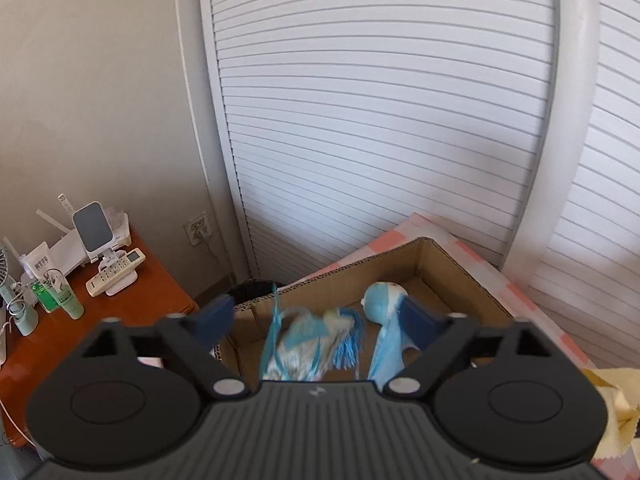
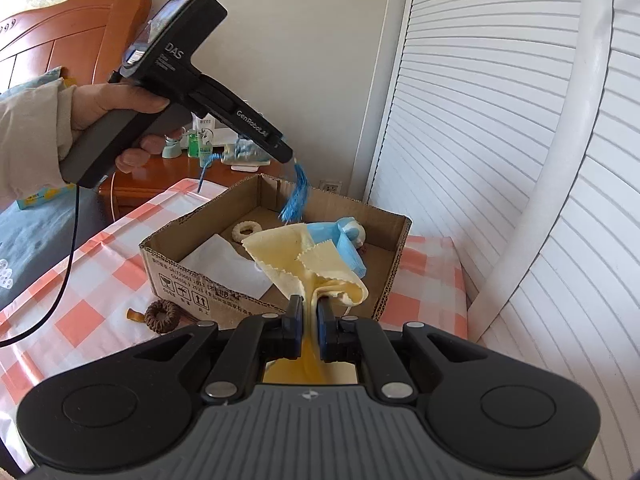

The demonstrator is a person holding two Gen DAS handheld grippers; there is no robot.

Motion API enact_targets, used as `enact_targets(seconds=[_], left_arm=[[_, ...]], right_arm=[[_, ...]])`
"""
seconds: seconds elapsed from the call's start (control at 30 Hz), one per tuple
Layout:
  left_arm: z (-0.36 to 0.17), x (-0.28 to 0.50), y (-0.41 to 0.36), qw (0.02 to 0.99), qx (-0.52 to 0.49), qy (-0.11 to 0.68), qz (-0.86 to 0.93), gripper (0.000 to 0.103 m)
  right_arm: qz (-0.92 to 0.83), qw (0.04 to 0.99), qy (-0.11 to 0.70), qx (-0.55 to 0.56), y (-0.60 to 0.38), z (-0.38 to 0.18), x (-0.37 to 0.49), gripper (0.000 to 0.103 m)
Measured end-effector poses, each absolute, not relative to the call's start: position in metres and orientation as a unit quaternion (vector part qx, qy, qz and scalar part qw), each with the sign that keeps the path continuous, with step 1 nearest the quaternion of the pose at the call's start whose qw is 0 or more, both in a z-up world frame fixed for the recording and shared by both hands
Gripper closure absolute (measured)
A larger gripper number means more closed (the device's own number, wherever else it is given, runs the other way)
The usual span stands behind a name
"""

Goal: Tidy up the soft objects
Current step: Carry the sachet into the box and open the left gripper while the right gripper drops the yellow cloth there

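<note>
My left gripper [image 1: 316,316] is open above the cardboard box [image 1: 460,268]. A silvery pouch with blue tassels [image 1: 308,340] hangs in the air between its fingers and the box, blurred. A blue soft toy [image 1: 384,300] lies in the box. My right gripper [image 2: 308,320] is shut on a yellow cloth [image 2: 300,260] and holds it over the box's near corner [image 2: 208,280]. In the right wrist view the left gripper [image 2: 288,156] hovers over the box with the blue tassel [image 2: 296,196] dangling beneath it. A cream ring [image 2: 247,231], white cloth [image 2: 224,264] and the blue toy [image 2: 340,240] lie inside.
The box stands on a pink-checked tablecloth [image 2: 100,256]. A brown hair scrunchie [image 2: 162,317] lies on the cloth in front of the box. A wooden bedside table [image 1: 132,292] with remotes and tubes stands at the left. White louvred doors [image 1: 380,120] are behind.
</note>
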State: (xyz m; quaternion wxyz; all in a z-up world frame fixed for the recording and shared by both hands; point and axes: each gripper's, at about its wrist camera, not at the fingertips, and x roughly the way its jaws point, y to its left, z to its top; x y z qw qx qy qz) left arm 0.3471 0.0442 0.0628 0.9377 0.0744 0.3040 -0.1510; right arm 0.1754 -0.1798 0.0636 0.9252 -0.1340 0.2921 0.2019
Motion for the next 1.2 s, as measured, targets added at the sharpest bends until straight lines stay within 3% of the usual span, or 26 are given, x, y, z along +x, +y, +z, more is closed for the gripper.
enact_targets(seconds=[0.3, 0.83, 1.2], left_arm=[[0.062, 0.31, 0.06, 0.936, 0.081, 0.304, -0.159, 0.005], [0.022, 0.135, 0.082, 0.925, 0.054, 0.348, -0.145, 0.001], [0.008, 0.103, 0.076, 0.928, 0.065, 0.35, -0.112, 0.001]], right_arm=[[0.2, 0.924, 0.295, -0.138, -0.173, 0.065, 0.186, 0.093], [0.203, 0.918, 0.315, -0.129, -0.152, 0.068, 0.217, 0.093], [0.198, 0.918, 0.323, -0.117, -0.131, 0.07, 0.251, 0.093]])
